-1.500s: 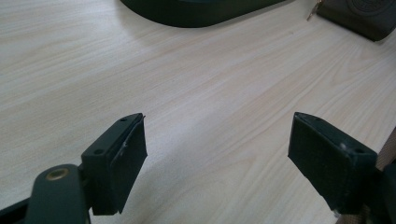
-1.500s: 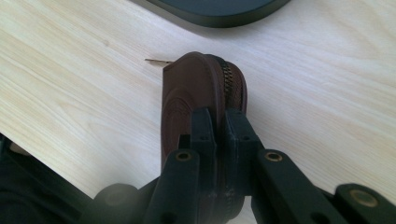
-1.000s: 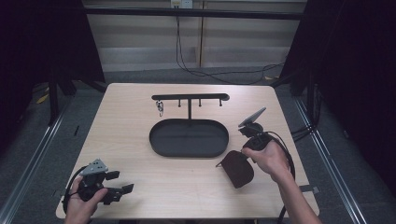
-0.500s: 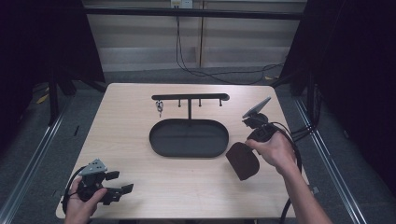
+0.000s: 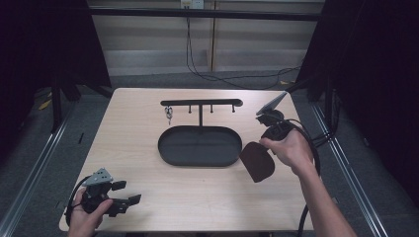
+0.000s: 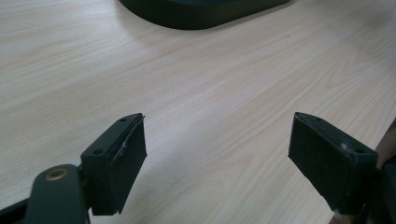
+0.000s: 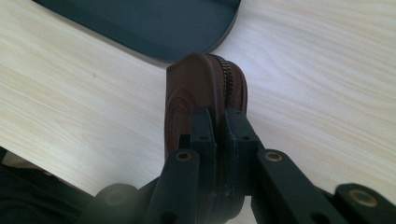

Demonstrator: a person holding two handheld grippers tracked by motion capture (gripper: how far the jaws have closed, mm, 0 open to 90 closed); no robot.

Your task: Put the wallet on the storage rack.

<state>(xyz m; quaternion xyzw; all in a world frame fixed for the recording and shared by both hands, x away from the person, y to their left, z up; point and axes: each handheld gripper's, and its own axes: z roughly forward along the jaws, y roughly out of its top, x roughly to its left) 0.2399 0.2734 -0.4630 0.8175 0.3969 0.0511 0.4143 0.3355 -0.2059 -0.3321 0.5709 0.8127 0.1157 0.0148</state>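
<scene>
Brown zipped pouch (image 5: 257,161): clamped edge-on between the closed jaws of the right gripper (image 7: 219,122), zip teeth showing along its rim, held above the table (image 5: 148,123) just right of the near right end of the tray. Black oval tray (image 5: 200,145): at mid-table, its basin bare, with a T-shaped hook rack (image 5: 201,103) rising at its far side and a small bunch of keys (image 5: 169,114) hanging from the rack's left hook. Left gripper (image 5: 123,192): held at the near left corner, well apart from the tray, jaws spread wide with nothing between them.
</scene>
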